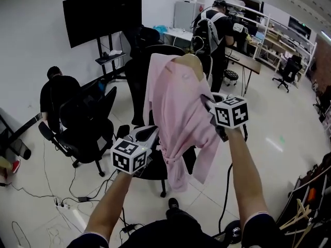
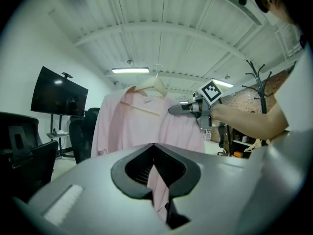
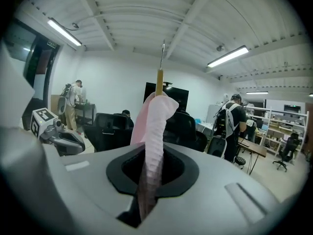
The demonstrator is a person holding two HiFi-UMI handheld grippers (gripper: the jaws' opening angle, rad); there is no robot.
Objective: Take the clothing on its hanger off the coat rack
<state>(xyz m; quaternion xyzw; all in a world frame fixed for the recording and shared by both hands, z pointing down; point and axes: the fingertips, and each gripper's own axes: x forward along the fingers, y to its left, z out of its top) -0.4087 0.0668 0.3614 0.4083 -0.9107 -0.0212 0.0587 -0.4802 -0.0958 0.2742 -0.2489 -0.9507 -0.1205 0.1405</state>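
Holding the pink shirt (image 1: 178, 112) in the air at the centre of the head view, both grippers have cloth between their jaws. The left gripper (image 1: 155, 138) has its jaws closed on a fold of the lower part of the shirt. The right gripper (image 1: 209, 105) has its jaws closed on bunched fabric higher up, at the side of the shirt. The shirt hangs on a wooden hanger (image 2: 154, 85) whose metal hook points up and touches nothing. The coat rack (image 2: 257, 80) stands at the right of the left gripper view, well apart from the hook, so the garment appears to be off the rack already.

Handling:
- The shirt is likely light and soft. It drapes freely and has no stiffness of its own; only the hanger is rigid.
- A grip on fabric alone does not steer the hanger. A sideways pull may slide the cloth off the hanger's shoulders.
- The firmer places to take hold are the hanger's neck below the hook, or a shoulder where the cloth lies on wood.

Surroundings:
- A black office chair (image 1: 138, 81) stands directly behind and below the shirt; the hanging sleeve could catch on it.
- A seated person (image 1: 59, 94) is at centre left and a monitor (image 1: 102, 14) on a stand at upper left.
- A standing person (image 1: 214, 35) is at upper right, beside a surface (image 1: 253, 61).
- Cables (image 1: 67, 203) lie on the floor at lower left, a trip risk when stepping back.
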